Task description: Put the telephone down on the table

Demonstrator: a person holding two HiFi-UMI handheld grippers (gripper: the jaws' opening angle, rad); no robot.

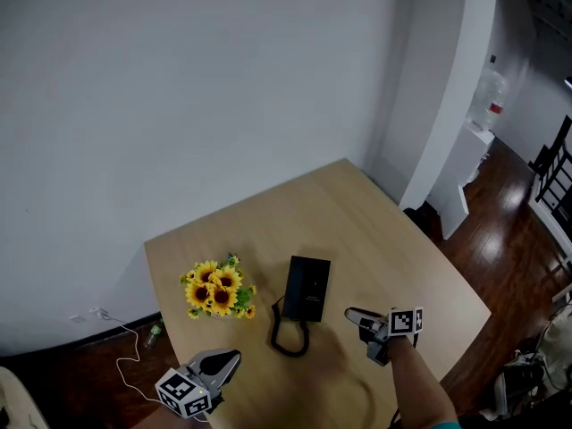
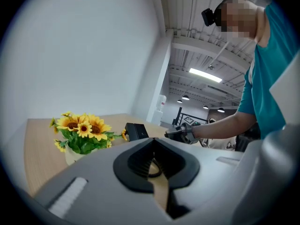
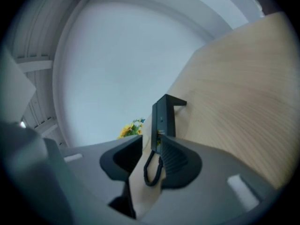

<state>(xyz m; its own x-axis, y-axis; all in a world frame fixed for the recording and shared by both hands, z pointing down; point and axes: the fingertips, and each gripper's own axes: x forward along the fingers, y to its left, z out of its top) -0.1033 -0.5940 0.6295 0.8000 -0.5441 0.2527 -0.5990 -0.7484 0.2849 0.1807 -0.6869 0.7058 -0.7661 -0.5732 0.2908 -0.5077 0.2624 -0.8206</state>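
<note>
we look at a plain white wall (image 1: 179, 88) that fills the far side, with a light wooden table with a pale smooth top (image 1: 384, 239) standing close to it. to the right a white square pillar (image 1: 447, 79) rises from a dark, glossy wooden plank floor (image 1: 500, 222). beyond the pillar stands a white water dispenser (image 1: 476, 148) with a clear bottle on top, and a black barred frame (image 1: 556, 172) shows at the edge. a thin white cable (image 1: 125, 338) trails on the floor below the wall. overhead, long white strip lights (image 2: 205, 74) glow beneath pale ceiling beams (image 2: 206, 47).
</note>
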